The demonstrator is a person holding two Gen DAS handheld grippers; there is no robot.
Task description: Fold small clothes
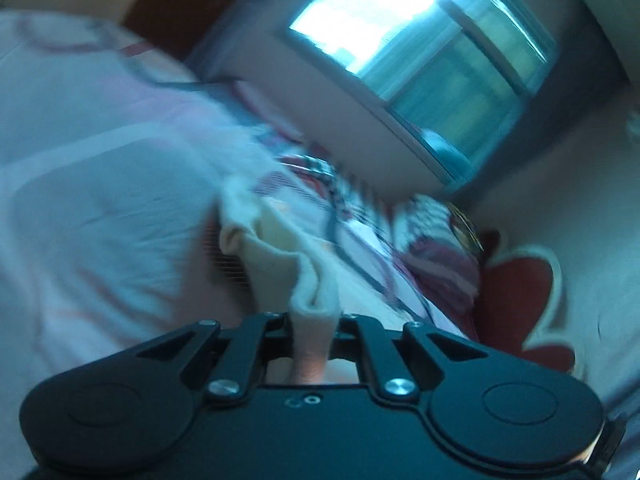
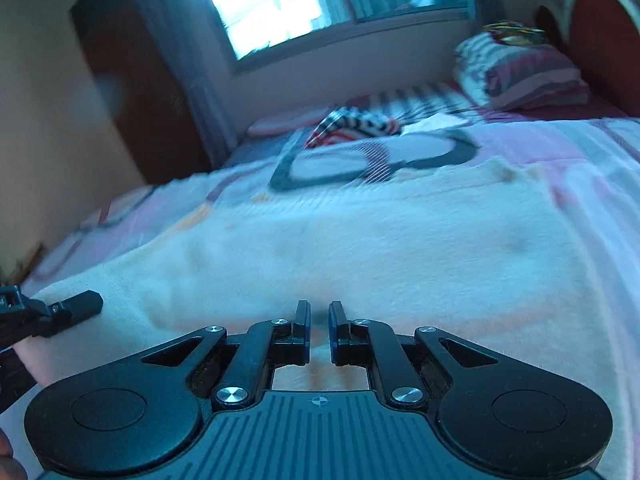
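Fingers of both the left gripper (image 1: 314, 316) and right gripper (image 2: 319, 320) pinch the cream fleece garment (image 2: 360, 248); carry its edge evenly toward twelve o'clock, keeping it taut.

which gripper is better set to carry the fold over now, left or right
Left. The left gripper is shut on a bunched edge of the cream garment. The right gripper sits nearly closed over the flat cloth, seemingly gripping nothing.

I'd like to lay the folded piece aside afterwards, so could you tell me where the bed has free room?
Free: the bedspread right of the cream garment, and the strip between it and the dark ring pattern. Crowded: the far end, with the striped clothes and pillow.
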